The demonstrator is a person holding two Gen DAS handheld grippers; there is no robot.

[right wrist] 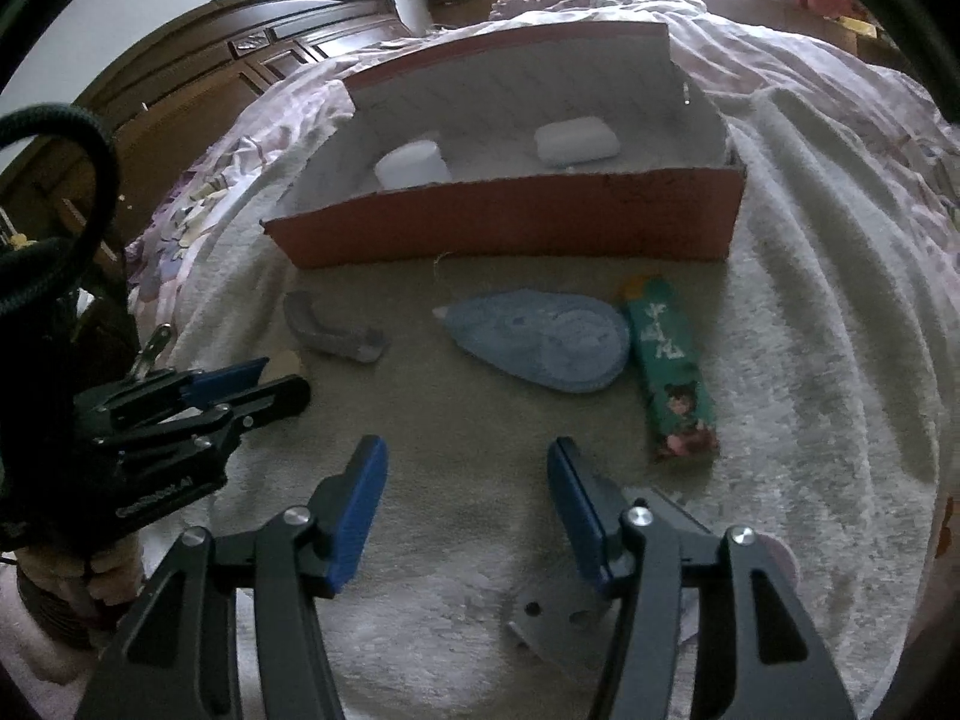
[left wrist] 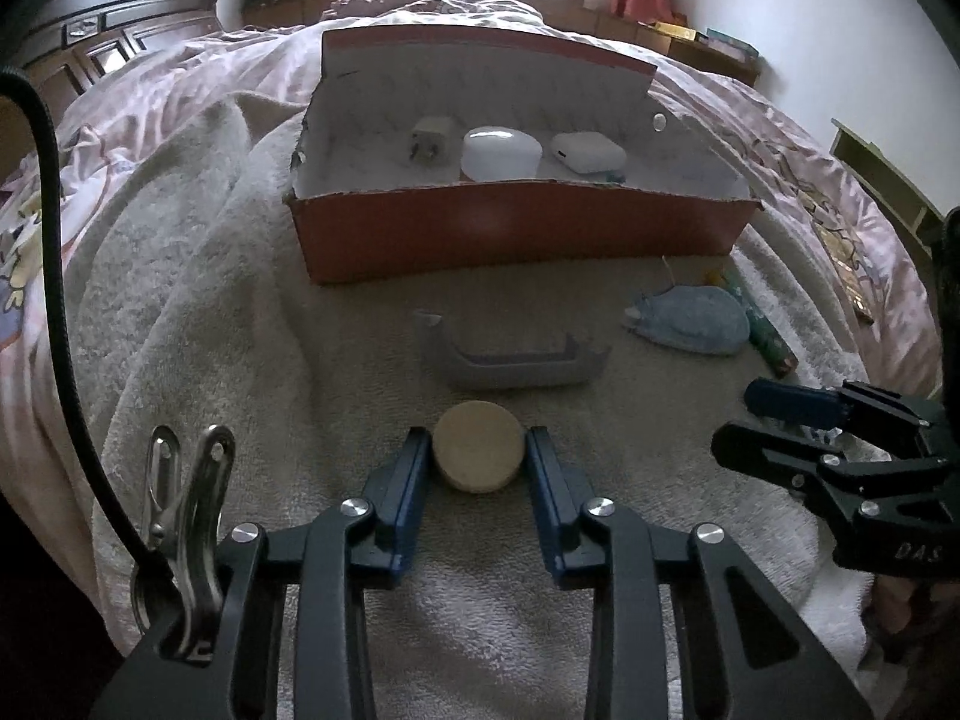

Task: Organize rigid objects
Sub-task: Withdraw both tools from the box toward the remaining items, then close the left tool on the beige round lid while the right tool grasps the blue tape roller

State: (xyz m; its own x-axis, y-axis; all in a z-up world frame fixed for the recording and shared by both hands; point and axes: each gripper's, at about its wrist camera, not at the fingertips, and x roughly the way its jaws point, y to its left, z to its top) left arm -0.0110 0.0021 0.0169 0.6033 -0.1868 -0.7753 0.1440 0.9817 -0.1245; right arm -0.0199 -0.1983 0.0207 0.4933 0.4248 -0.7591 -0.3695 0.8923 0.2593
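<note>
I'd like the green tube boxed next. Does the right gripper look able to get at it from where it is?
Probably yes. The right gripper is open and holds nothing, and the green tube lies uncovered on the towel just ahead to its right. The blue pouch lies close along one side, which may crowd one finger.

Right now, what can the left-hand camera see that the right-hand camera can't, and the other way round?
Only the left wrist view shows the round tan disc clamped in the left gripper, and a white plug in the box.

Only the right wrist view shows the right gripper with jaws open on nothing, and a grey perforated piece beneath it.

Both show the red box, blue pouch, green tube and grey holder.
</note>
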